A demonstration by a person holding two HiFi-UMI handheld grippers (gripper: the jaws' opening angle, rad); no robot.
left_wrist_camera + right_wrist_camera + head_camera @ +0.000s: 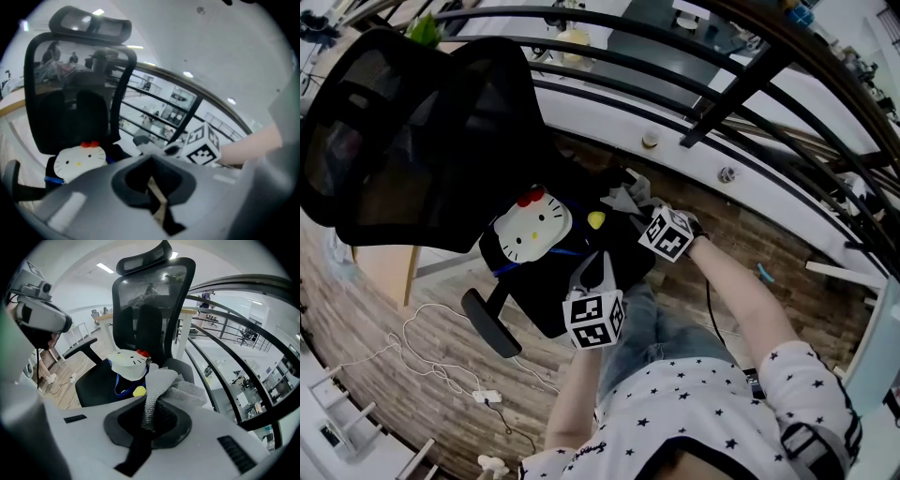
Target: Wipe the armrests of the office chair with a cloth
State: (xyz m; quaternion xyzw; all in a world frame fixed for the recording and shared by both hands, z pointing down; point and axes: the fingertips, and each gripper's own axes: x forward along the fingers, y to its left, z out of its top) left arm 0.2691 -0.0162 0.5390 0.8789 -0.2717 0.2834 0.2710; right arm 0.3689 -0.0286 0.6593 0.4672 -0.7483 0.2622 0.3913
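Nearest: my 2 grippers, 1 per hand, both forearms stretched fwd. L gripper (152,187): jaws together, nothing btwn, aimed at seat front. R gripper (149,420): clamped on 1 grey cloth (164,387), bunched just above near armrest (182,367); contact unclear. Beyond: 1 office chair (403,141), 2nd armrest (490,323), 1 cat plush (532,230) on seat. Far: railing (741,84).

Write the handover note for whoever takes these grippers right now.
Left gripper: jaws together, empty.
Right gripper: jaws shut on the cloth, which is bunched beside the railing-side armrest.
Other armrest: nothing near it.
Done: cloth is in hand. No wiped surface can be judged.
Left: wipe both armrests.
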